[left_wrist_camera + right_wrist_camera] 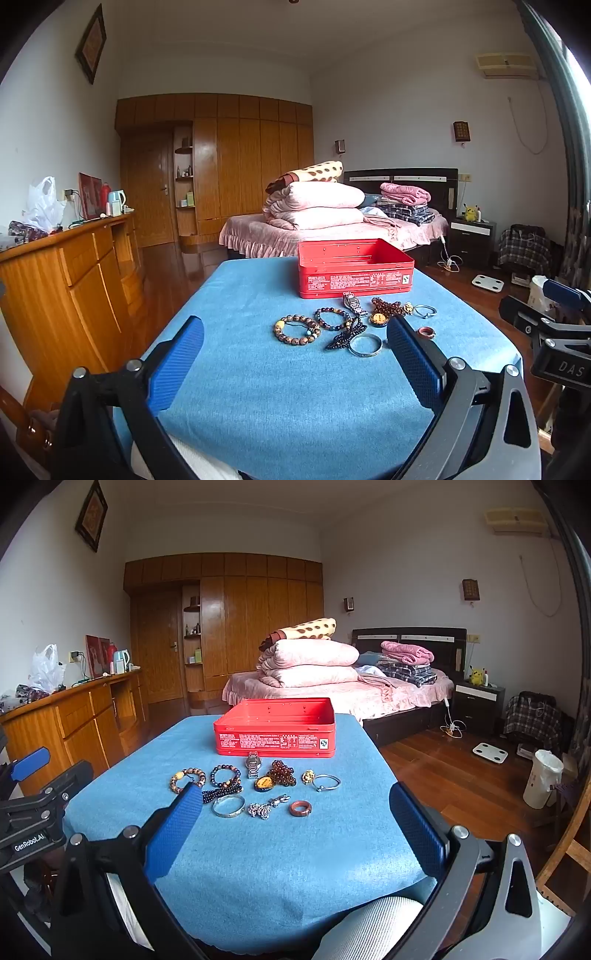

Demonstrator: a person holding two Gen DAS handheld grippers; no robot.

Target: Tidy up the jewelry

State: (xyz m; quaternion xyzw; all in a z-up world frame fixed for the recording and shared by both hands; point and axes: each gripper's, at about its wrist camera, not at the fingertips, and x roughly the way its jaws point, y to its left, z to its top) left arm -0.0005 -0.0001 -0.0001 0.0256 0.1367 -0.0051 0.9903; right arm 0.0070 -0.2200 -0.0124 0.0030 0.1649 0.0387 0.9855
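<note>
An open red tin box stands at the far end of a blue-covered table. In front of it lie several pieces of jewelry: a wooden bead bracelet, a dark bead bracelet, a watch, a silver bangle, an amber pendant, a thin silver bangle and a red ring. My left gripper is open and empty, short of the jewelry. My right gripper is open and empty too.
A wooden dresser runs along the left wall. A bed with folded quilts stands behind the table. A white bin and a scale are on the wood floor at the right.
</note>
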